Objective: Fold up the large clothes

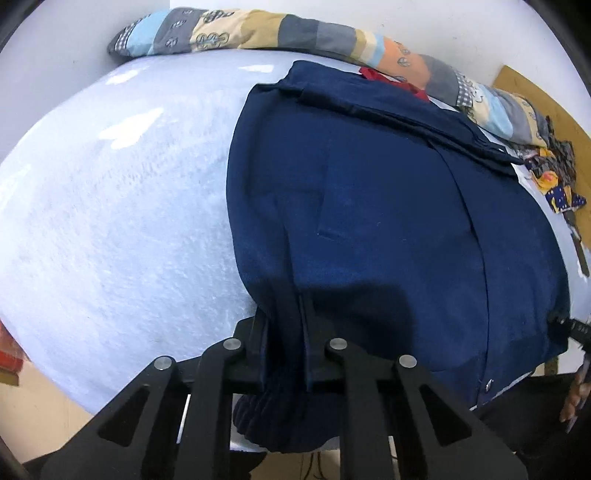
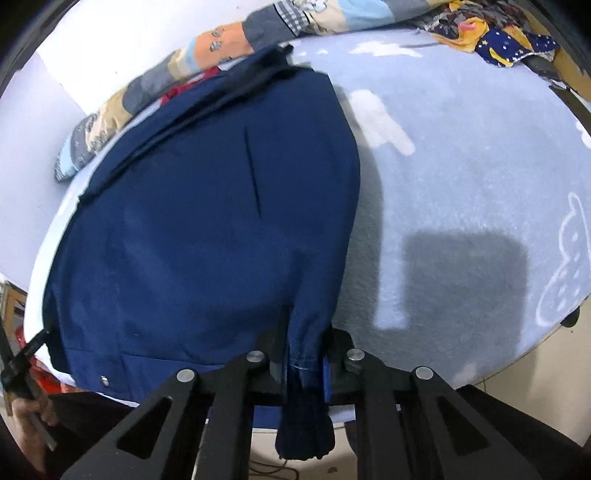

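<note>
A large navy blue jacket (image 1: 388, 206) lies spread on a pale blue blanket (image 1: 122, 221). My left gripper (image 1: 284, 325) is shut on a bunched fold at the jacket's near left corner, and a ribbed cuff hangs below its jaws. In the right wrist view the same jacket (image 2: 207, 229) fills the left half of the picture. My right gripper (image 2: 304, 350) is shut on the fabric at the jacket's near right corner, with another ribbed cuff dangling under it. A metal snap (image 2: 104, 379) shows on the near hem.
A long patchwork quilt roll (image 1: 280, 31) lies along the far edge by the wall. A crumpled patterned cloth (image 2: 495, 37) sits at the far right corner. A red garment (image 1: 391, 79) peeks from behind the jacket. A person's hand (image 2: 26, 417) holds the other gripper's handle at the left edge.
</note>
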Demonstrator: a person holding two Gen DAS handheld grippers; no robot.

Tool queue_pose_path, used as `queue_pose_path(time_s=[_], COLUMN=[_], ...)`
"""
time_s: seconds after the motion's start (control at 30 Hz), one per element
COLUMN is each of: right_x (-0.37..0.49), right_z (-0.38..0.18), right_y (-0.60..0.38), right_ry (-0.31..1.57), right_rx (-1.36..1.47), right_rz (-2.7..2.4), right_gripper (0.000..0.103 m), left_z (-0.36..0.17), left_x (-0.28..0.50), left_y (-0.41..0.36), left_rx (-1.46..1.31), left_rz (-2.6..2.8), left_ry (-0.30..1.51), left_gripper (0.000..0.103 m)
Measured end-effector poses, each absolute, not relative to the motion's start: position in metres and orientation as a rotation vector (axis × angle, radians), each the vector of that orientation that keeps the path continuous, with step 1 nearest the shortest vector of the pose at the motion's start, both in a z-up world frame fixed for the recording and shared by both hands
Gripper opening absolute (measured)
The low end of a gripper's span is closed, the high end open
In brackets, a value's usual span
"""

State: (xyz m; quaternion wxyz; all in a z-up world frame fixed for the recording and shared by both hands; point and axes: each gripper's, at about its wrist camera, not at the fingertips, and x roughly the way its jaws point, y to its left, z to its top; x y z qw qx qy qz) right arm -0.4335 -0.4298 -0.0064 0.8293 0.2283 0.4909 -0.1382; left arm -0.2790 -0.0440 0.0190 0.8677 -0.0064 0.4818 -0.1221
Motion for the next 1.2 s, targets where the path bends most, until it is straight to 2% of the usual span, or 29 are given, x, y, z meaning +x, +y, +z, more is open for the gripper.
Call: queue_pose_path(time_s=[0.2,0.33,0.4,0.43,0.47,0.53,0.6,0.63,0.7,0.73,0.87,1.2], right_x=[-0.43,-0.431,-0.435,-0.436,-0.436,-0.43,-0.426,-0.425,-0.427,-0.429,-0.436,-0.464], right_z=[-0.01,-0.014,-0.015,-0.016,-0.016,-0.016,-0.015,-0.014,-0.013,-0.013,-0.013,0.036], right_y=[-0.423,-0.433,-0.444,-0.448,-0.451,-0.454,-0.45,-0.447,-0.442,-0.442,-0.452,-0.457], right_ry=[1.022,1.001,0.982,0.975,0.974,0.997,1.011,1.011,1.017,1.025,1.002,0.678], right_rx=[0.427,0.532,0.623,0.659,0.692,0.728,0.707,0.683,0.629,0.602,0.67,0.889], right_rz=[-0.29,-0.282,-0.271,-0.251,-0.213,-0.153,-0.148,-0.158,-0.212,-0.247,-0.232,0.017], right_gripper=[0.019,0.021,0.025,0.034,0.049,0.062,0.065,0.063,0.035,0.016,0.012,0.011], left_z=[0.014,0.014,0.015,0.015,0.015,0.015,0.015,0.016,0.017,0.018,0.02,0.051], left_x=[-0.276,-0.277,-0.278,-0.278,-0.278,-0.277,-0.276,-0.276,-0.277,-0.278,-0.277,-0.297], left_y=[-0.043,-0.043,-0.046,-0.048,-0.048,-0.05,-0.049,-0.05,-0.051,-0.051,-0.045,-0.038], left_rx=[-0.07,-0.069,-0.042,-0.028,-0.022,-0.02,-0.023,-0.024,-0.006,-0.001,-0.045,-0.099], left_rz=[-0.255,-0.255,-0.257,-0.254,-0.252,-0.253,-0.26,-0.26,-0.258,-0.258,-0.27,-0.32], left_ry=[0.994,1.005,1.01,1.011,1.012,1.022,1.031,1.029,1.021,1.012,1.006,0.917], left_gripper=[0.015,0.024,0.025,0.026,0.028,0.032,0.034,0.033,0.028,0.02,0.011,0.008])
